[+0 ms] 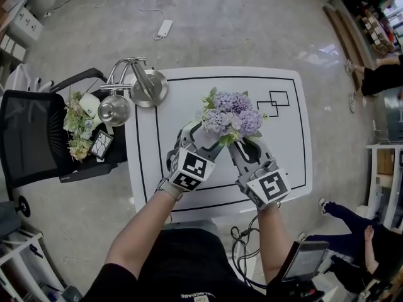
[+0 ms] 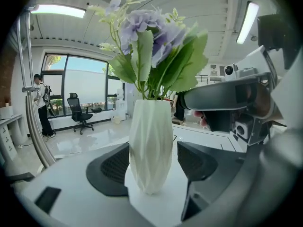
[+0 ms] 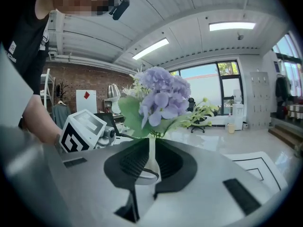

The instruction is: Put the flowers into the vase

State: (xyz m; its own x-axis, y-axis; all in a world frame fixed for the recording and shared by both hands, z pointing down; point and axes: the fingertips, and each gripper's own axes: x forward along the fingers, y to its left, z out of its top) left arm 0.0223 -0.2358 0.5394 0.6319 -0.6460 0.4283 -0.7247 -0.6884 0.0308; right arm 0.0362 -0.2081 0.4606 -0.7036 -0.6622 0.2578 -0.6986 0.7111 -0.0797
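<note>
A bunch of purple flowers [image 1: 230,115] with green leaves stands in a white faceted vase [image 2: 151,145] on the white table [image 1: 283,162]. In the head view the blooms hide the vase. My left gripper [image 2: 154,169] brackets the vase's lower body with its jaws wide, the pads right against its sides. My right gripper [image 3: 152,162] is shut on the flower stems just above the vase mouth, the blooms [image 3: 161,96] rising over its jaws. In the left gripper view it [image 2: 189,98] reaches in from the right at mouth height. Both grippers [image 1: 200,134] [image 1: 242,145] meet under the bouquet.
A black chair [image 1: 31,137] at the table's left carries more pale flowers [image 1: 79,128] and a small tablet. A metal stand [image 1: 138,83] and a shiny round vessel [image 1: 114,109] sit at the table's far-left corner. Black squares [image 1: 274,102] are printed past the bouquet. People sit at the right.
</note>
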